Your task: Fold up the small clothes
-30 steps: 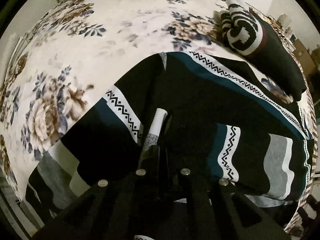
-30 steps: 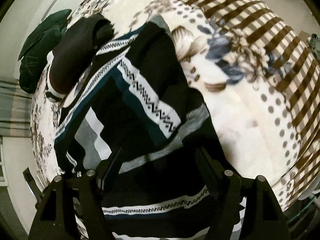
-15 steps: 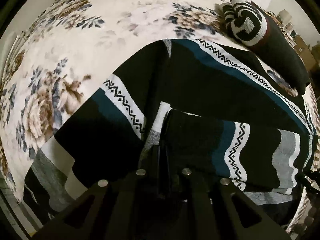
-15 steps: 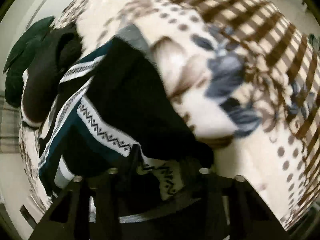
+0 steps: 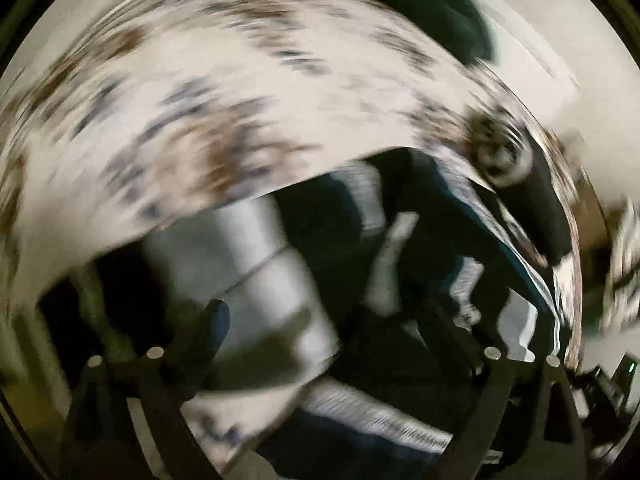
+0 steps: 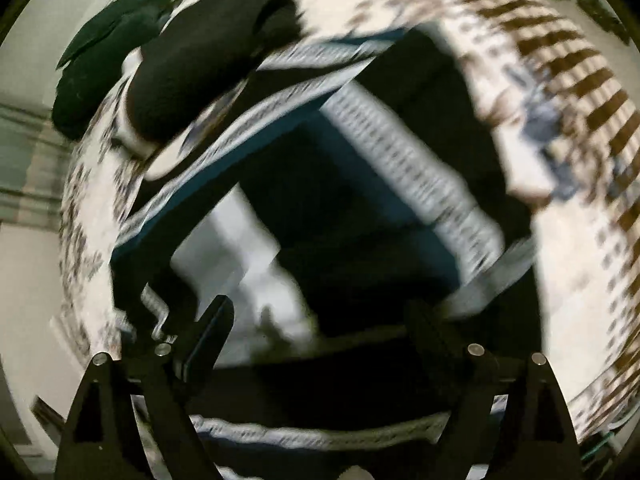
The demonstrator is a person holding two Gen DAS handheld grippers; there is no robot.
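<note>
Both views are smeared by motion. A black sweater (image 5: 332, 232) with teal, white zigzag and grey stripes lies partly folded on the floral bedspread (image 5: 200, 100). My left gripper (image 5: 332, 320) hangs over the sweater's grey-striped part. Its jaws are opening wide and no cloth is pinched between the pads. In the right wrist view the same sweater (image 6: 320, 200) fills the middle. My right gripper (image 6: 320, 316) is above it. Its jaws are also opening, and the fabric lies under the gap, not gripped.
A folded black garment (image 5: 536, 200) with a white pattern lies beyond the sweater, also seen as a dark roll (image 6: 192, 80). A dark green cushion (image 6: 104, 40) sits at the bed's far end. The bedspread's brown-striped border (image 6: 568, 64) runs along one side.
The left gripper, shut on a sweater fold before, has let go, opened wide and swung sideways. The right gripper narrowed on the sweater's edge, then opened again and shifted over the garment.
</note>
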